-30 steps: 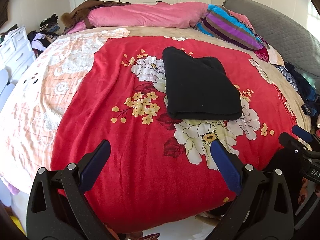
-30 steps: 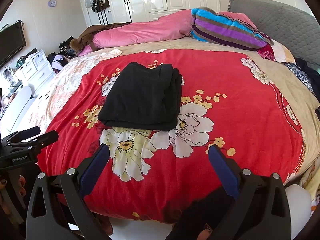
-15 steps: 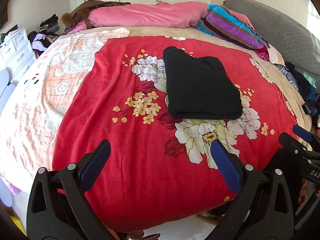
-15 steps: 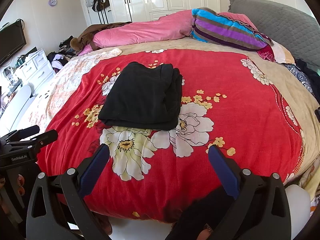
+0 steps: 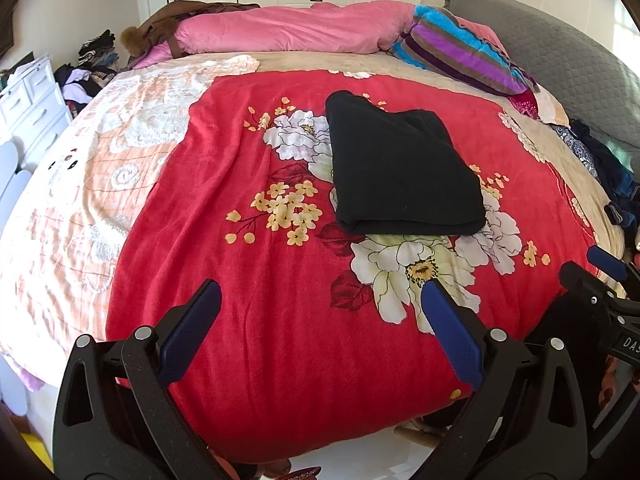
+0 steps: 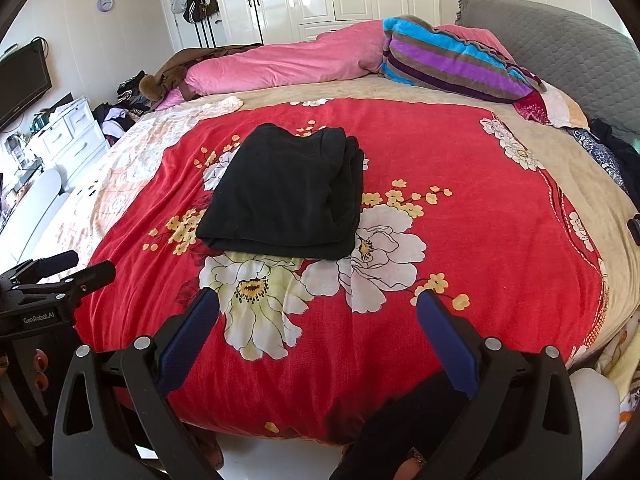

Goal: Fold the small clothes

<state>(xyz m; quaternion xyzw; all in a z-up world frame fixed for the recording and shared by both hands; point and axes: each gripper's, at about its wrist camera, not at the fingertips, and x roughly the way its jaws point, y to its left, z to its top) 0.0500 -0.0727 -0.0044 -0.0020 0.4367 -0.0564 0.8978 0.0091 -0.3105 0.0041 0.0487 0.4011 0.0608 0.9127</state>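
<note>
So both grippers are hanging back at the foot edge of the bed, off the fabric. Left gripper has its jaws spread wide with nothing between them, and the right gripper is the same, wide apart and empty. Right under and ahead of the fingers is the red floral blanket, plush and a bit rumpled.

Further ahead, well apart from both grippers, sits the black garment, already a tidy rectangle with its folded edge facing me. From the left gripper it's ahead and to the right; from the right gripper it's ahead and to the left. Looks basically done to me.

What could go wrong: the layers on its right side look loosely stacked, so grabbing just the top layer would peel the whole fold open. The fuzzy blanket could also get pinched along with it and drag everything askew.

Way beyond are the striped pillow and pink duvet.
</note>
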